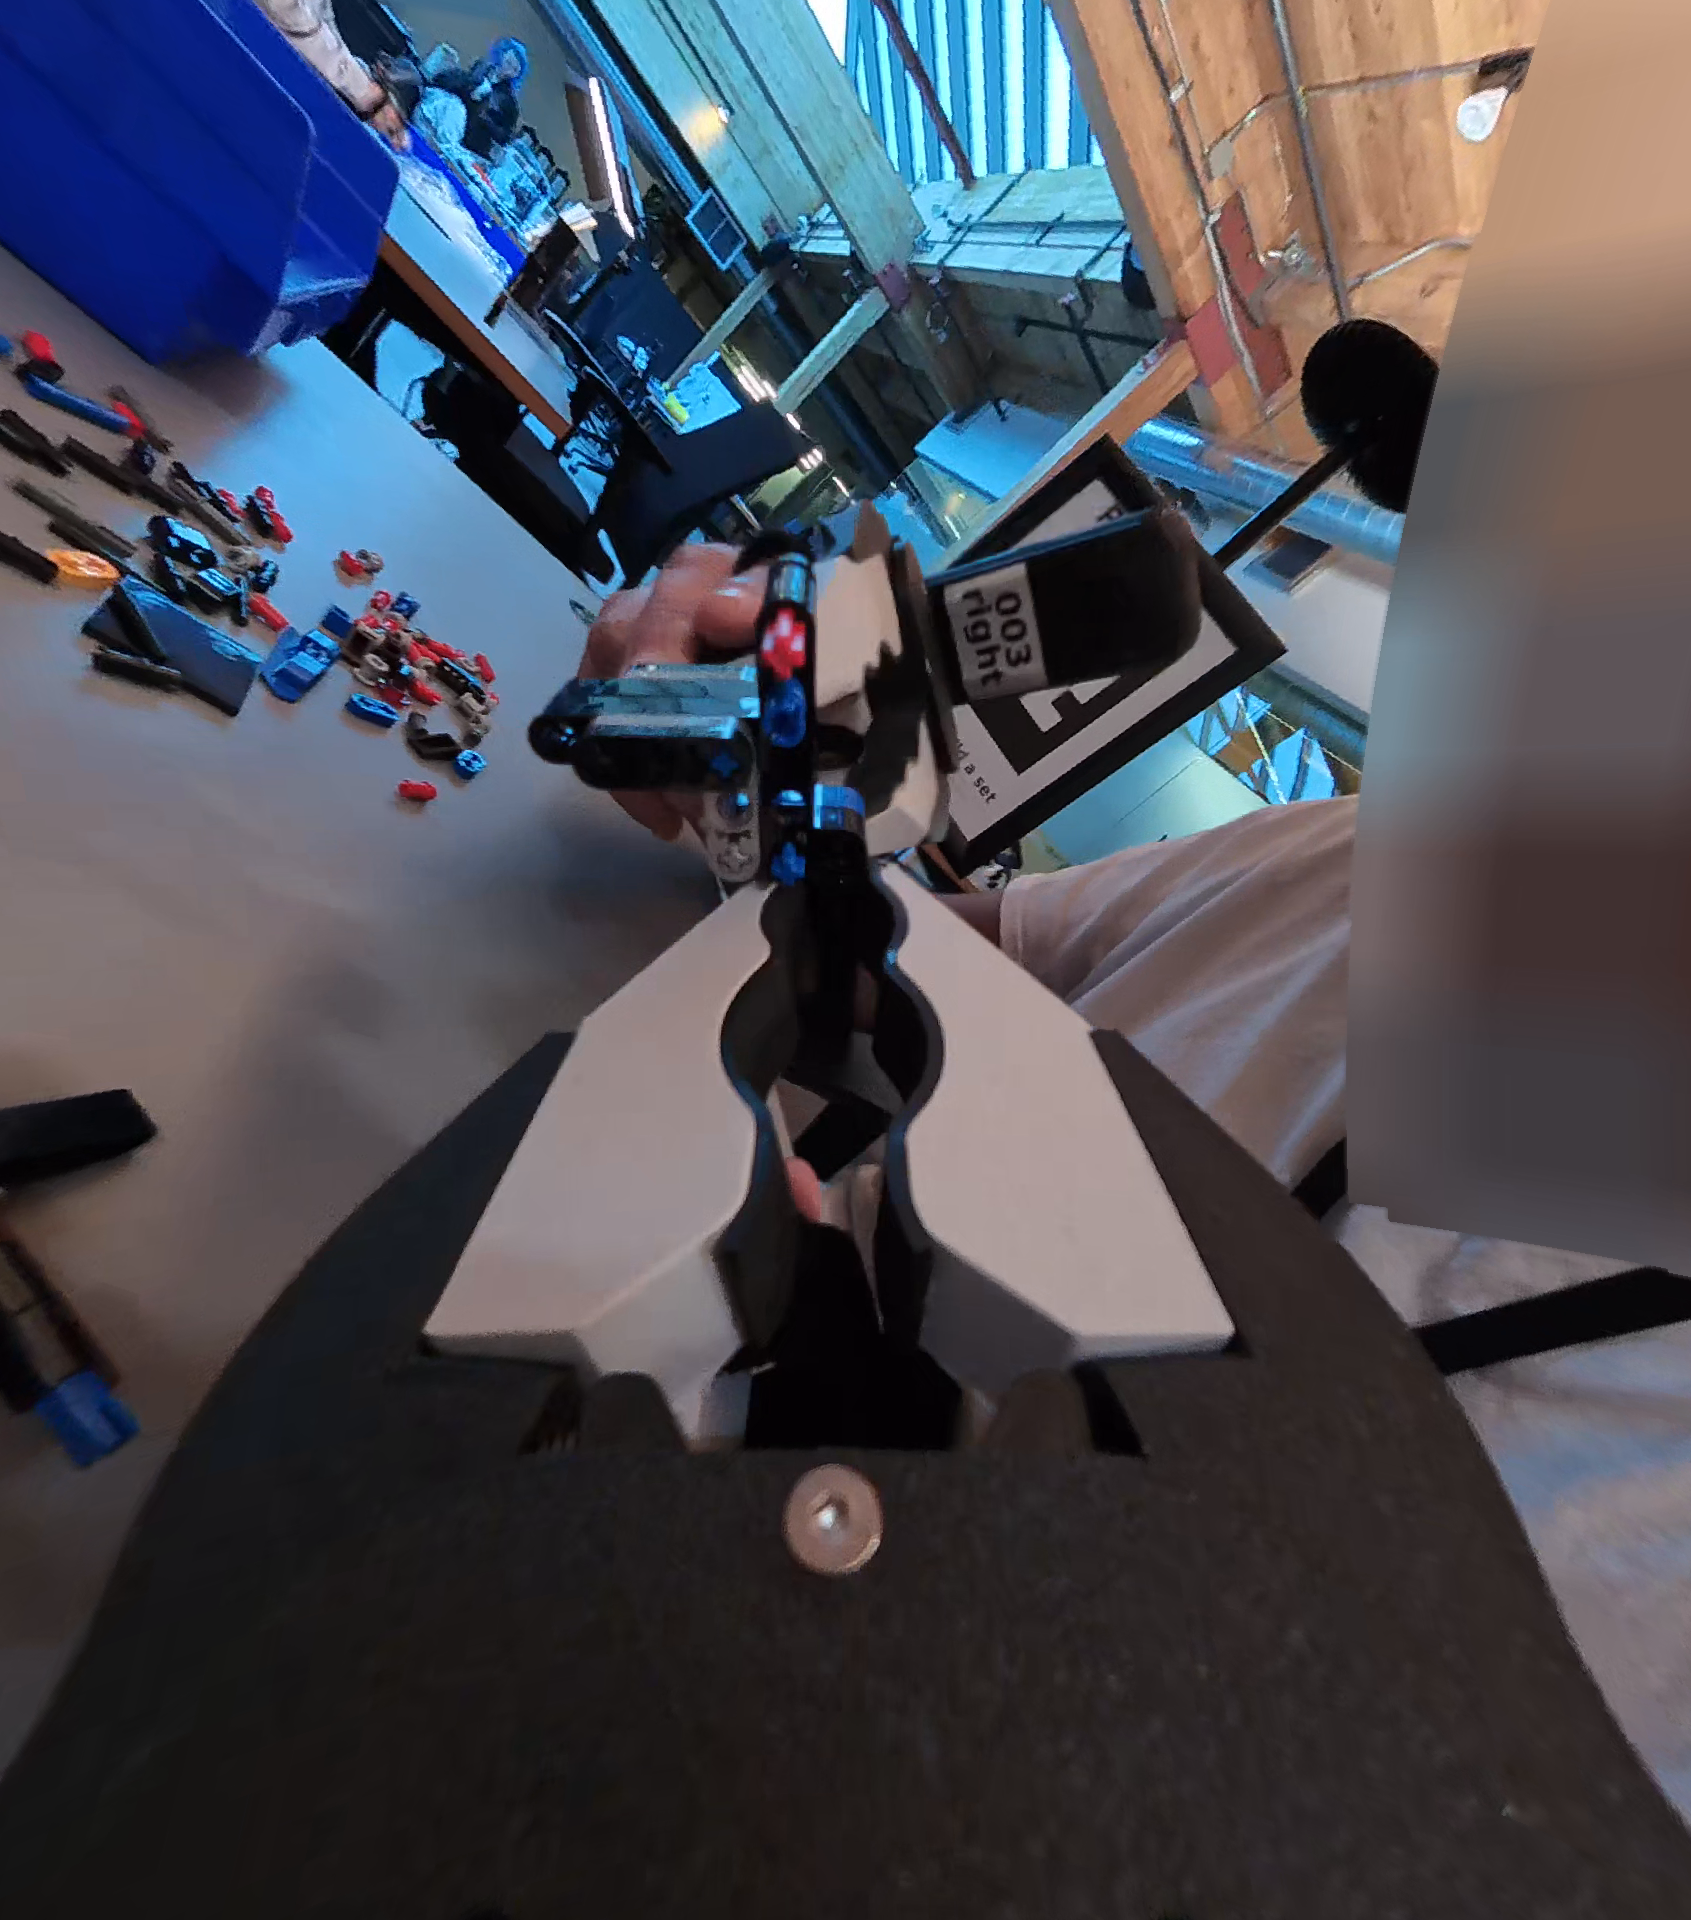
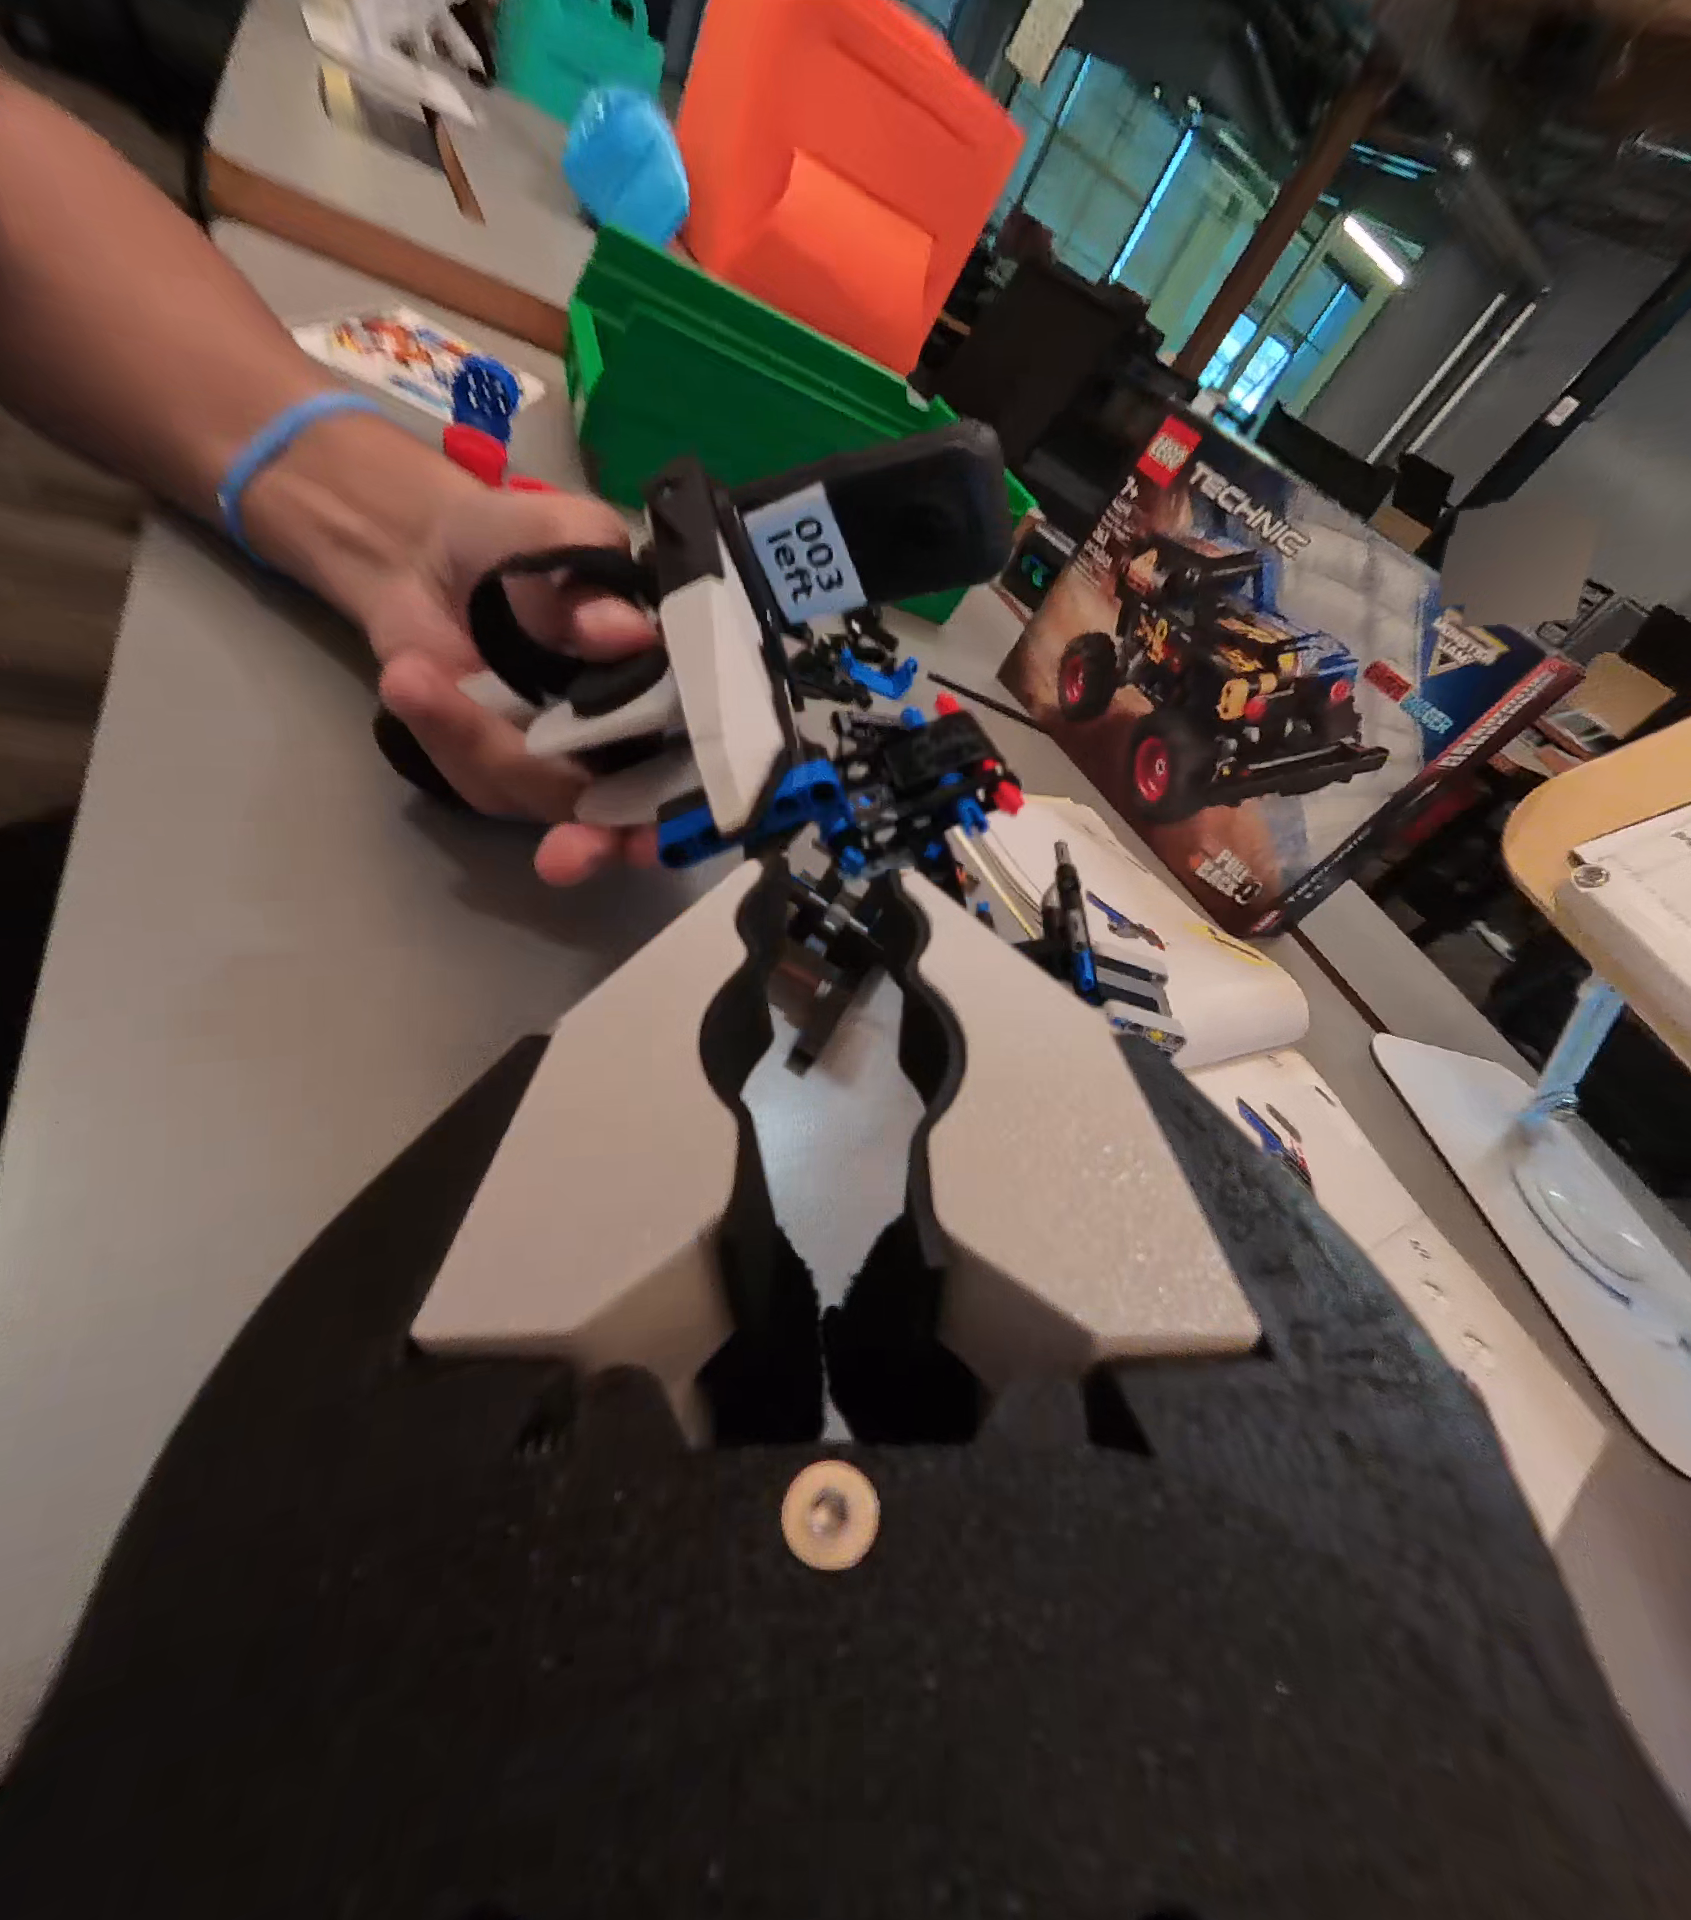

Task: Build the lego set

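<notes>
A partly built lego assembly (image 1: pixel 781 717) of black beams with blue and red pins is held in the air between both grippers. My left gripper (image 1: pixel 825 896) is shut on its lower black end. My right gripper (image 1: pixel 888 675) shows beyond it, clamped on the upper side. In the right wrist view, my right gripper (image 2: pixel 820 888) is shut on the assembly's (image 2: pixel 924 774) black lower beams. The left gripper (image 2: pixel 732 727), held by a hand, grips its blue end. The contact points are partly hidden by the fingers.
Loose black, blue and red lego pieces (image 1: pixel 228 582) lie spread on the grey table (image 1: pixel 197 935) to the left. Blue bins (image 1: pixel 124 177) stand behind them. A lego box (image 2: pixel 1267 665), an open instruction booklet (image 2: pixel 1163 966), a green bin (image 2: pixel 716 395) and an orange bin (image 2: pixel 841 208) stand on the right side. The tips of both grippers are at nearly the same place.
</notes>
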### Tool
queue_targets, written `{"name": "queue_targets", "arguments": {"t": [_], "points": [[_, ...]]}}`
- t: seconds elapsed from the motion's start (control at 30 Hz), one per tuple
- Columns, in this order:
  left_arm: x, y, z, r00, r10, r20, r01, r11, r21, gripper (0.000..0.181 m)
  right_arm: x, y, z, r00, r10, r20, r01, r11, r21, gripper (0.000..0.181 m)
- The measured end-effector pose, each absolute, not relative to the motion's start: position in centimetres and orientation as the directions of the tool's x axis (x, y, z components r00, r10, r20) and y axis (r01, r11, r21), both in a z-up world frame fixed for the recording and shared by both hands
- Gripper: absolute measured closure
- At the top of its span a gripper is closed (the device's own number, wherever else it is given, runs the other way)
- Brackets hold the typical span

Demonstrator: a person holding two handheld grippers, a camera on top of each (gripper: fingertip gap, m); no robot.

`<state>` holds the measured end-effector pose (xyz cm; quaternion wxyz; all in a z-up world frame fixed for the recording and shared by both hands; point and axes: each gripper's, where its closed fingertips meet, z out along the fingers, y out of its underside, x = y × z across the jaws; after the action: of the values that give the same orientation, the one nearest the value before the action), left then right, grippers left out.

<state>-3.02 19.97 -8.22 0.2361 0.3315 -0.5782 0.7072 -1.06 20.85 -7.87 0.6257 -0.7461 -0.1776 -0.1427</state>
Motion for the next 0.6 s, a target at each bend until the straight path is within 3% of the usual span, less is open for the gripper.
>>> {"name": "queue_targets", "arguments": {"t": [0.6], "points": [[-3.57,19.14,-8.35,-0.669,-0.028,0.743,-0.723,-0.206,-0.659,0.176,-1.42,20.91,-7.75,0.873,0.07,0.483,0.488,-0.124,-0.864,0.178]]}}
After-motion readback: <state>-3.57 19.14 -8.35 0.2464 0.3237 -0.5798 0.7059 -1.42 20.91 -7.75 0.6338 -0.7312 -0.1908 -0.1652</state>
